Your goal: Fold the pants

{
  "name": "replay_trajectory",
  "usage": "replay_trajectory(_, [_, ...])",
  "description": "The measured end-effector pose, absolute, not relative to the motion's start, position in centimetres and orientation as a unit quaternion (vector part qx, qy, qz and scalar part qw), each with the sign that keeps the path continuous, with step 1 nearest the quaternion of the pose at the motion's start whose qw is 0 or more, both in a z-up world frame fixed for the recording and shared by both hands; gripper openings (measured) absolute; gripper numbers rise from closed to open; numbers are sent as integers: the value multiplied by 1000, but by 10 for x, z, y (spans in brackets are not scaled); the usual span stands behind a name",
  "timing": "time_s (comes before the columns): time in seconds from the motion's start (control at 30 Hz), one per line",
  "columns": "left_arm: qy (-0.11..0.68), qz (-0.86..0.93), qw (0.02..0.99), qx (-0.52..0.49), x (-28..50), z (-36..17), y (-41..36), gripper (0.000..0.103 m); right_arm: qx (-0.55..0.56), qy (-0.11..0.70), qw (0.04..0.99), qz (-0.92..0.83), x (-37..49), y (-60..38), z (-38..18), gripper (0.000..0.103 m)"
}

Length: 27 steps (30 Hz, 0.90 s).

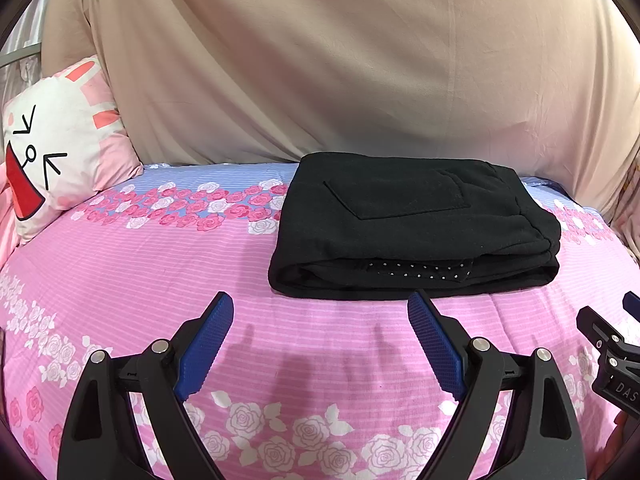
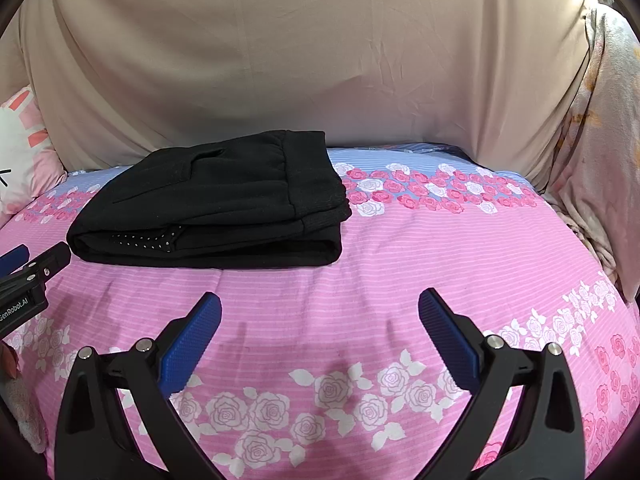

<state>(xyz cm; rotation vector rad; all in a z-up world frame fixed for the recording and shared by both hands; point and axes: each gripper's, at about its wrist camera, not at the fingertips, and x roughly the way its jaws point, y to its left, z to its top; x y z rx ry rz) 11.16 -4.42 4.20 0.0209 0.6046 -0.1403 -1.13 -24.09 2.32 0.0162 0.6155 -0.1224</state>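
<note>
Black pants [image 1: 412, 224] lie folded into a thick rectangle on the pink floral bedspread [image 1: 160, 264], a back pocket facing up and a dotted lining showing at the near edge. In the right wrist view the same pants [image 2: 216, 204] sit left of centre. My left gripper [image 1: 320, 304] is open, hovering over the sheet just short of the pants' near edge, nothing between its blue pads. My right gripper [image 2: 320, 300] is open too, over bare sheet to the right of the pants. Each gripper shows at the edge of the other's view: the right gripper [image 1: 624, 308] and the left gripper [image 2: 38, 254].
A beige cloth [image 1: 320, 60] hangs behind the bed like a backdrop. A white and pink cartoon rabbit pillow [image 1: 56, 144] leans at the far left. A pale floral fabric [image 2: 600, 140] drapes at the right edge. The bedspread [image 2: 440, 240] stretches wide around the pants.
</note>
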Motion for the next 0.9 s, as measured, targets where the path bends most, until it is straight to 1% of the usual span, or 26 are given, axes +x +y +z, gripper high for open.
replay_trajectory(0.9, [295,-67,953,15,111,43,-45,86,5,309,949,-65,-11,-241,21,98])
